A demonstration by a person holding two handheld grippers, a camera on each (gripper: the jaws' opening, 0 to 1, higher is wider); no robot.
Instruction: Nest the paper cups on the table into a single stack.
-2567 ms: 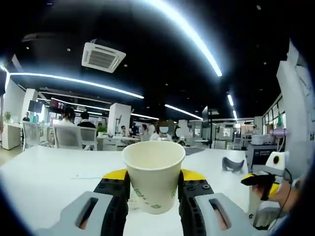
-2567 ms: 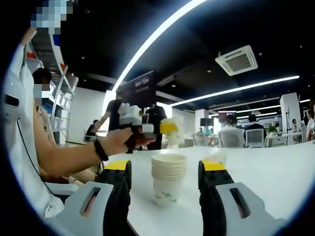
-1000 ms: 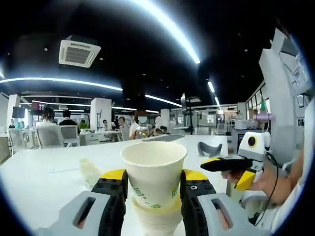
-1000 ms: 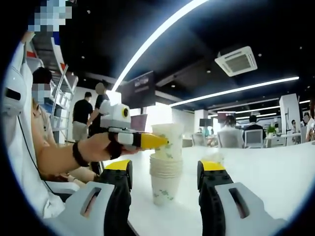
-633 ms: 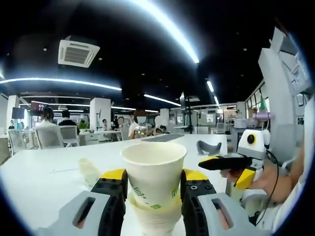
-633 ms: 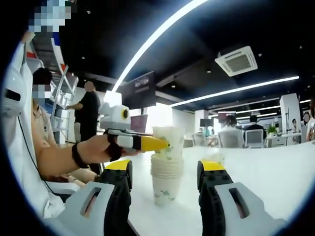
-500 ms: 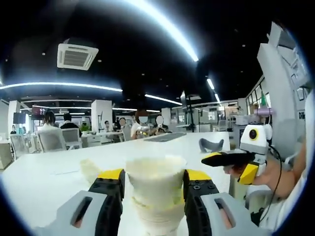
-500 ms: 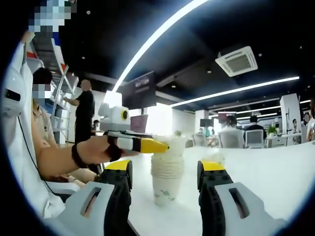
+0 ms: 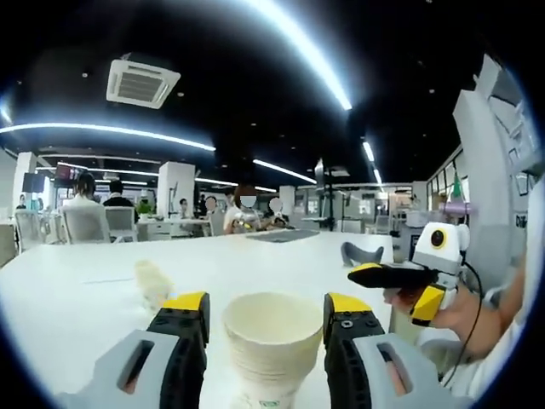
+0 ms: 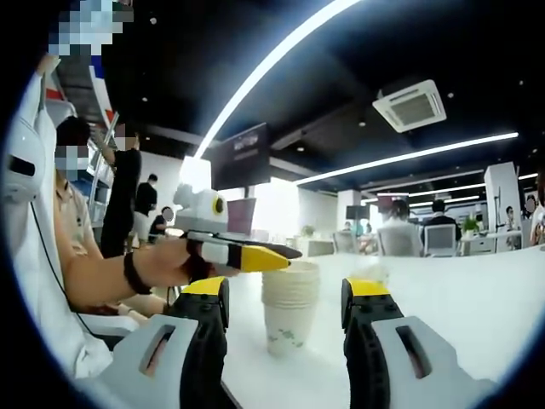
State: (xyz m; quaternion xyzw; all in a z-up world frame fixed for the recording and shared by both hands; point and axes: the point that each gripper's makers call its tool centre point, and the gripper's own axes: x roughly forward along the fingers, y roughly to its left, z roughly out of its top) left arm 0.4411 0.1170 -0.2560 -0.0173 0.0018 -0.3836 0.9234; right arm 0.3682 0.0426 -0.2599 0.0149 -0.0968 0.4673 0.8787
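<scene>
A stack of white paper cups (image 9: 272, 349) stands on the white table (image 9: 77, 315), low between the jaws of my left gripper (image 9: 266, 302). Those jaws stand open, a little apart from the top cup's rim. In the right gripper view the same stack (image 10: 289, 311) stands ahead, and the left gripper (image 10: 272, 254) hovers just above its rim, held in a person's hand. My right gripper (image 10: 283, 288) is open and holds nothing; the stack is beyond its tips. A single loose cup (image 9: 153, 283) lies further off on the table, seen too as a pale cup (image 10: 371, 271).
The right gripper (image 9: 370, 274) shows at the right of the left gripper view, held in a hand. A grey curved object (image 9: 362, 253) lies on the table behind it. Chairs, desks and people fill the office beyond the table's far edge.
The left gripper brought its cup over the stack, opened and let it go. The cup sank into the stack, and the jaws now stand wider. The right gripper stayed still.
</scene>
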